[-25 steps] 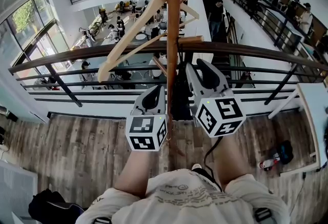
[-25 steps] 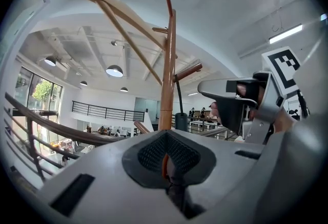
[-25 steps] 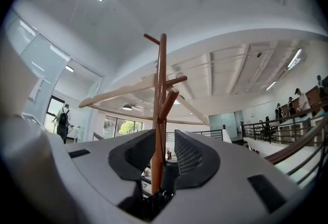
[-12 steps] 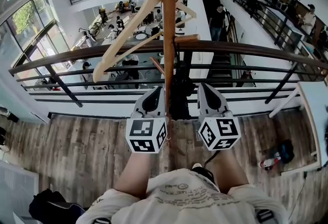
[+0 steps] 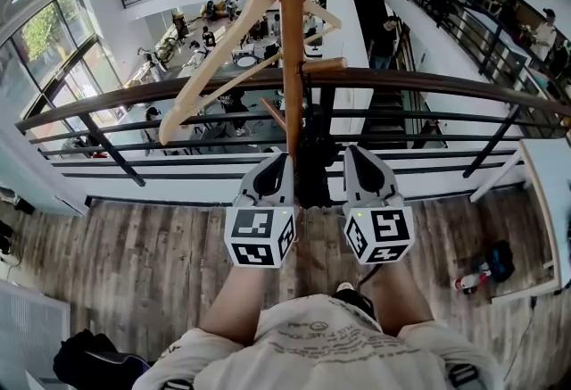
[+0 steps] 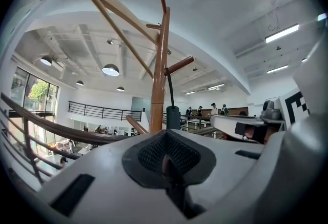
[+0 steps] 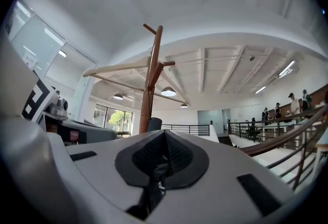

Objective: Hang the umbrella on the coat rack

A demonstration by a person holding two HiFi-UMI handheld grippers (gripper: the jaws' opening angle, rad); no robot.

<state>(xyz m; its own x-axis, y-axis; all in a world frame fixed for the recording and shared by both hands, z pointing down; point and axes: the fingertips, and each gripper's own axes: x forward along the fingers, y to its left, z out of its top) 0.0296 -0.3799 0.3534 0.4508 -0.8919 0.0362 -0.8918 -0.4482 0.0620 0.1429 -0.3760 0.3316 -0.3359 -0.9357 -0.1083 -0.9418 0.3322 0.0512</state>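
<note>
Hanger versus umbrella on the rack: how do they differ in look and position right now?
The hanger is pale bare wood; the umbrella is a dark, short cylinder. The hanger sits high on the coat rack and slants far out to one side; the umbrella hangs lower, close beside it, upright, apparently on a thin dark strap. Shared: both hang from the coat rack.

Bright daylight from the windows [image 5: 53, 31] and ceiling lamps [image 6: 110, 69]; sharp, with fisheye-bent edges.
</note>
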